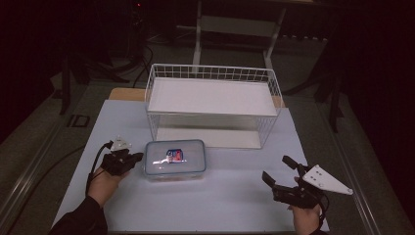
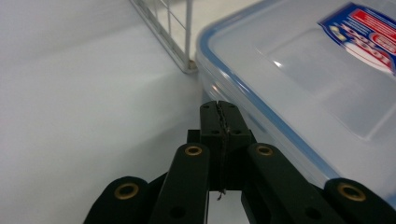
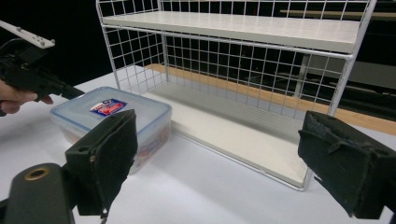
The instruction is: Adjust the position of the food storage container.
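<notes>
Just right of closed left gripper (image 1: 138, 156), lidded container (image 1: 174, 159), touching

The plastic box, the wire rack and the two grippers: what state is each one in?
Clear rectangular plastic box with blue-rimmed lid: lid on, flat on table.
White wire rack with shelf: upright, shelf bare.
Left gripper: jaws shut, tip beside box.
Right gripper: jaws open, holding nothing.
</notes>
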A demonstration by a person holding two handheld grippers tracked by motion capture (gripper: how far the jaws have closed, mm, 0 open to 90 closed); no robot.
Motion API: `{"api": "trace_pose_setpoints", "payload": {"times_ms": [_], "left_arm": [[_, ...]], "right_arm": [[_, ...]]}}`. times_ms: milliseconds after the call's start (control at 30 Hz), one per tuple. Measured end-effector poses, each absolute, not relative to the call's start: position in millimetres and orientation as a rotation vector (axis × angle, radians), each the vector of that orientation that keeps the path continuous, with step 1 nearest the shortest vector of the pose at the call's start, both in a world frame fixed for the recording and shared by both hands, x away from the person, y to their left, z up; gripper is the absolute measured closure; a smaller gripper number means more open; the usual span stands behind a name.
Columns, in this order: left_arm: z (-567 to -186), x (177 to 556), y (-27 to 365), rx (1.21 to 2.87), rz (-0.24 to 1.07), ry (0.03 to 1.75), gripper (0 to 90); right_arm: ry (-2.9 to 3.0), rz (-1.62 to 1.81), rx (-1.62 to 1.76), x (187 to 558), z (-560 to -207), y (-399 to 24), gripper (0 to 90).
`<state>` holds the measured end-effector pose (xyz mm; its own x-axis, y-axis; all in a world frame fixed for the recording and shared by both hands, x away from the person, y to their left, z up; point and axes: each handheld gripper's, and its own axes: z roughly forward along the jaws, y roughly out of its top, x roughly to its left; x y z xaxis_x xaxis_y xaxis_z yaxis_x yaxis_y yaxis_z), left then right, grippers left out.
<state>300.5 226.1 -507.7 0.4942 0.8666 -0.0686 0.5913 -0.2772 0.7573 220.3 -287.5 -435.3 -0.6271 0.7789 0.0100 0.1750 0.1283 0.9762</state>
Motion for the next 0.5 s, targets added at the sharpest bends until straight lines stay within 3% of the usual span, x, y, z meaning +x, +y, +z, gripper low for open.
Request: {"api": "trace_pose_setpoints", "payload": {"times_ms": [500], "left_arm": [[-506,310,185,2.030,0.427,1.100,89.6]], "right_arm": [[1.904,1.532,0.913,220,-437,-286,11.7]]}}
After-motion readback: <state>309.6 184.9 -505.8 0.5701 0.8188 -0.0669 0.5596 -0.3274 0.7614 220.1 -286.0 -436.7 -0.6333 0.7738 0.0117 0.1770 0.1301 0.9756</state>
